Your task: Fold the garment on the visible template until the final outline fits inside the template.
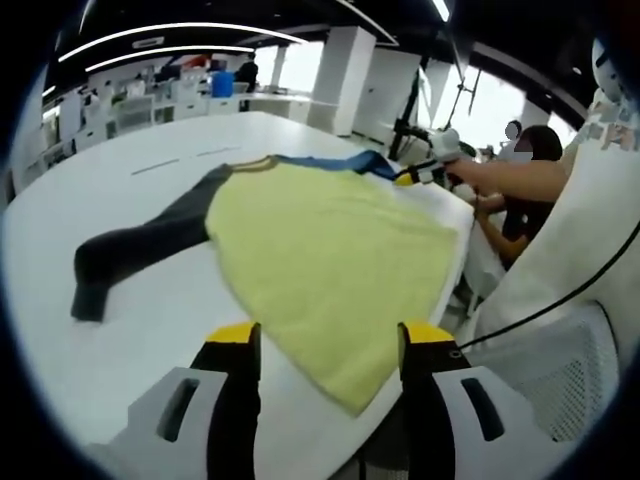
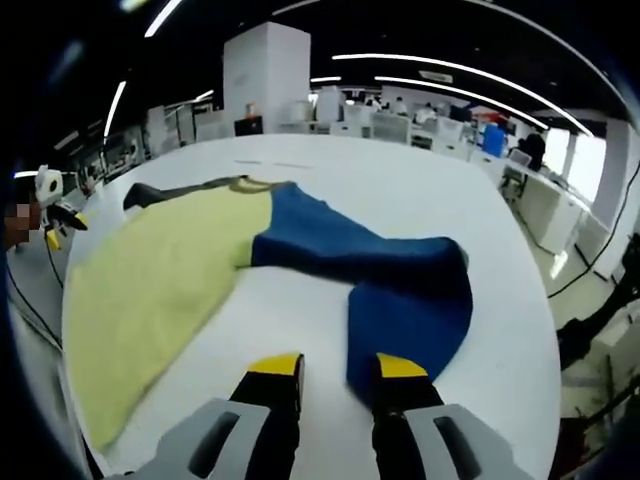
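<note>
your left gripper [image 1: 328,345] at bottom centre of left gripper view, jaws wide apart, holding nothing, poised over near hem of garment [image 1: 330,250]. garment lies flat on white table [image 1: 150,320], yellow body mid-frame, dark sleeve [image 1: 130,250] toward left. your right gripper [image 2: 338,372] at bottom centre of right gripper view, jaws parted slightly, nothing between them, at blue sleeve [image 2: 400,290] edge.
</note>
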`<action>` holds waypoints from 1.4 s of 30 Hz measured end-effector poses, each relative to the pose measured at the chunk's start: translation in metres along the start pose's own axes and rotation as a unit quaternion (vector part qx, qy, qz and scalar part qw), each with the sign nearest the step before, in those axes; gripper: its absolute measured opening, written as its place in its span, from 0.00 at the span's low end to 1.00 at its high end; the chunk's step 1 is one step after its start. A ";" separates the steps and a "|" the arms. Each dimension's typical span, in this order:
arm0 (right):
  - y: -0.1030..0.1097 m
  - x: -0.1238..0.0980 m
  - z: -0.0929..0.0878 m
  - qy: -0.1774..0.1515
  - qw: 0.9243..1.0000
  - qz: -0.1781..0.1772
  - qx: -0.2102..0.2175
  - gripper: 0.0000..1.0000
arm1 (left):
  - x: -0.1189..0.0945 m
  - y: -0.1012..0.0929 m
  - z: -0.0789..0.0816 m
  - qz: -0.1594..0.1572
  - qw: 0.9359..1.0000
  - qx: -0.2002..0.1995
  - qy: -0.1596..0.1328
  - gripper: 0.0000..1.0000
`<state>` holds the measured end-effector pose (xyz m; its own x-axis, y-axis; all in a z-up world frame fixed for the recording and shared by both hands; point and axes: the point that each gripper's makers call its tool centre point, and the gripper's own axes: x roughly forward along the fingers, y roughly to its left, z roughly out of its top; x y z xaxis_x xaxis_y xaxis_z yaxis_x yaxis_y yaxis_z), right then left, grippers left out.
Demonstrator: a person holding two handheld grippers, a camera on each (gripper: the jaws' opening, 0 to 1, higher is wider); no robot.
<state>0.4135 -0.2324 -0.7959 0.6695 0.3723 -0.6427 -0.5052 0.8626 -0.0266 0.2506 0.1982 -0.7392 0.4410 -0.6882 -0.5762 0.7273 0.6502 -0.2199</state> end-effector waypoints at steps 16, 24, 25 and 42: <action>-0.011 -0.011 0.001 0.000 0.999 -0.028 -0.025 0.00 | 0.001 0.000 0.002 0.000 1.000 -0.002 0.002 0.51; -0.028 -0.032 0.010 -0.010 0.998 -0.050 -0.023 0.00 | 0.002 0.000 0.004 -0.001 1.000 -0.001 0.002 0.51; -0.031 -0.034 0.011 -0.011 0.998 -0.053 -0.023 0.00 | 0.002 0.000 0.004 -0.002 1.000 -0.001 0.003 0.51; -0.093 -0.066 0.010 0.006 0.995 -0.100 -0.023 0.00 | 0.003 -0.003 0.001 -0.003 1.000 -0.003 0.010 0.50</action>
<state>0.4221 -0.3338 -0.7438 0.7528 0.1906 -0.6300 -0.3869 0.9025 -0.1893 0.2505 0.1944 -0.7391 0.4262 -0.6860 -0.5898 0.7273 0.6475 -0.2275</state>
